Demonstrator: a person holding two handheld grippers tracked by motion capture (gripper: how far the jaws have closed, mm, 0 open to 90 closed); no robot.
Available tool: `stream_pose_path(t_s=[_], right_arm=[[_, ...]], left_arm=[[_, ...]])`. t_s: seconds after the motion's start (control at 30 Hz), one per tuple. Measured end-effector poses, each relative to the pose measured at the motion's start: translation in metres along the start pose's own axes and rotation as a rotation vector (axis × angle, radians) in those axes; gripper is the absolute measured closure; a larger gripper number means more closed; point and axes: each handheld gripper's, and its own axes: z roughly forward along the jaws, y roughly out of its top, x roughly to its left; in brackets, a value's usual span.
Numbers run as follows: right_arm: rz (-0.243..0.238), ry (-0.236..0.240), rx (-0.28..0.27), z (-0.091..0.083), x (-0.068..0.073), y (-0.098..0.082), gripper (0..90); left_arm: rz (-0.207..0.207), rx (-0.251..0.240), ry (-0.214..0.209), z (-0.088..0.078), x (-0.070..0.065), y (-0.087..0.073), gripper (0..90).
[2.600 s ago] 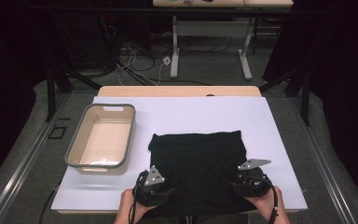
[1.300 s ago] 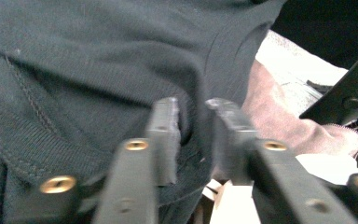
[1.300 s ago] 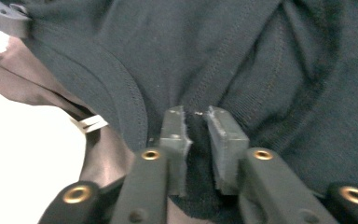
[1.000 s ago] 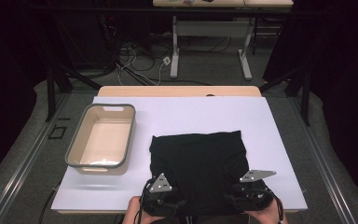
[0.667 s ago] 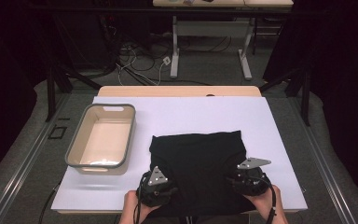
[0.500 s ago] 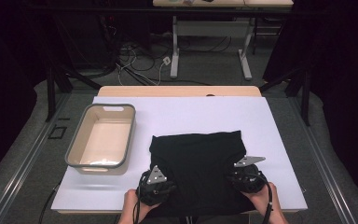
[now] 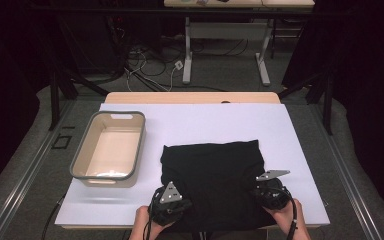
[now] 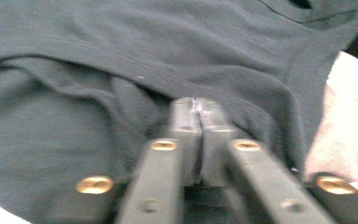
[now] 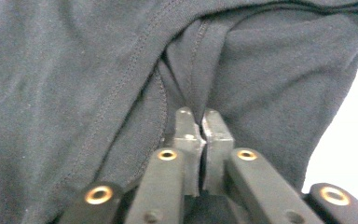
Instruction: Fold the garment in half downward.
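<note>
A black garment (image 7: 210, 172) lies folded flat on the white table top (image 7: 205, 120), near the front edge. My left gripper (image 7: 175, 199) sits at its near left corner. In the left gripper view the jaws (image 8: 196, 105) are pressed together on a pinched fold of the dark cloth (image 8: 121, 56); they have just been closing, then eased a touch wider. My right gripper (image 7: 267, 192) is at the near right corner. Its jaws (image 9: 198, 116) have just been closing and clamp a bunched hem of the cloth (image 9: 74, 70).
A grey-rimmed beige tub (image 7: 87, 146) stands on the left of the table, beside the garment. White table surface stretches behind and to the right of the garment. Cables and the legs of another table (image 7: 187, 55) are on the floor beyond.
Both grippers have moved slightly forward onto the garment's near edge, the right one more than the left. The garment and the tub lie as before.
</note>
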Motion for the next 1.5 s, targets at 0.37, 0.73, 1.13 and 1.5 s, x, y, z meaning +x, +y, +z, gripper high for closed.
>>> stream_pose_path(t_s=[0.37, 0.73, 1.13, 1.5], right_arm=[[-0.060, 0.043, -0.115, -0.019, 0.027, 0.009, 56.4], [-0.059, 0.089, -0.032, 0.012, 0.038, 0.006, 65.7], [-0.056, 0.107, -0.064, 0.003, 0.039, 0.006, 86.9], [-0.013, 0.040, -0.033, -0.006, 0.021, -0.003, 86.4]], left_arm=[[0.003, 0.036, 0.032, 0.005, 0.012, -0.003, 74.4], [-0.022, 0.054, -0.003, 0.000, 0.009, -0.004, 82.6], [-0.041, 0.041, 0.055, -0.003, 0.018, -0.001, 40.1], [-0.049, -0.017, 0.107, -0.010, 0.026, -0.001, 31.5]])
